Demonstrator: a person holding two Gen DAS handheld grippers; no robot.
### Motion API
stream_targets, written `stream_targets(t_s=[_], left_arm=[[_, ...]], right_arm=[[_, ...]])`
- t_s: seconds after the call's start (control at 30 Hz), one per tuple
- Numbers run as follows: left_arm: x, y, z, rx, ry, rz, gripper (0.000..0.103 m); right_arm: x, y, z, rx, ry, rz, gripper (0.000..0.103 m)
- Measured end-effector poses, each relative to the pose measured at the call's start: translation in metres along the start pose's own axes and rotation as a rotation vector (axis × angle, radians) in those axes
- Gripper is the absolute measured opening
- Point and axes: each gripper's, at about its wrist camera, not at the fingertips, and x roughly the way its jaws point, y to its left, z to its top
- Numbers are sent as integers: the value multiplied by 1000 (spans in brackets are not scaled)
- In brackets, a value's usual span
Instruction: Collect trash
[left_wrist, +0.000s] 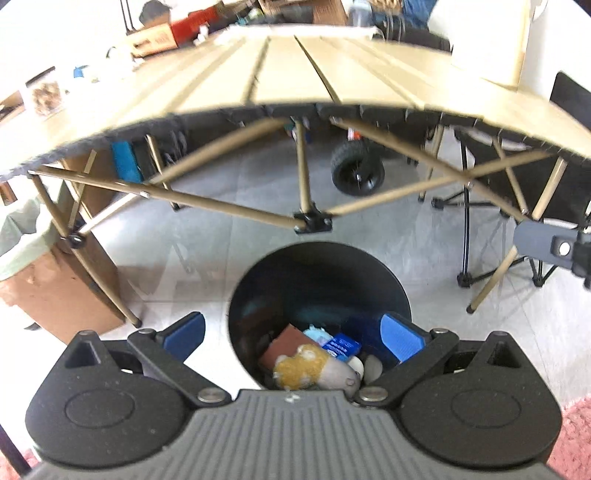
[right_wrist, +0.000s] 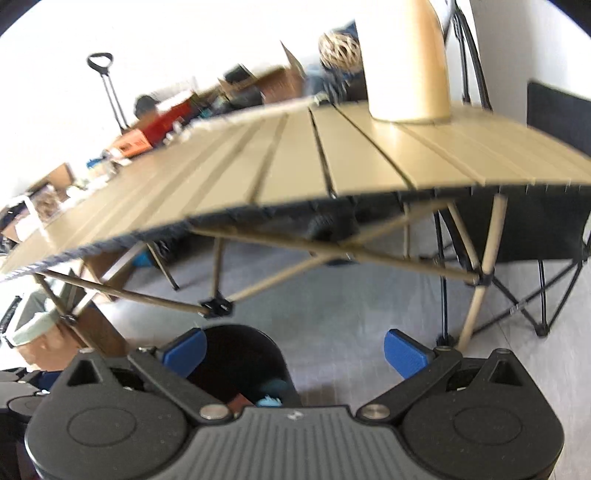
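A black round trash bin (left_wrist: 258, 295) stands on the floor in front of the folding table. Inside it lie a yellow and white crumpled scrap (left_wrist: 301, 367), a brown piece (left_wrist: 282, 347), a blue packet (left_wrist: 341, 347) and a light blue bit (left_wrist: 317, 334). My left gripper (left_wrist: 293, 332) is open and empty, right above the bin's mouth. My right gripper (right_wrist: 295, 349) is open and empty, to the right of the bin (right_wrist: 243, 354), over the floor. Part of the right gripper shows in the left wrist view (left_wrist: 554, 247).
A tan slatted folding table (left_wrist: 280, 70) with crossed legs stands ahead. A tall tan cylinder (right_wrist: 406, 62) stands on the table's right end. A cardboard box (left_wrist: 55, 291) stands at left, a black wheel (left_wrist: 356, 170) and folding chairs (right_wrist: 535, 251) behind and at right. A pink rug (left_wrist: 572, 435) lies at bottom right.
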Motion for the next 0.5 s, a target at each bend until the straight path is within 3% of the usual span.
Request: stream_targets(t_s=[0.5], left_arm=[[-141,43,-49,-30,-306,-16,103]], right_arm=[[-134,37,-29,-129,-155,143,103]])
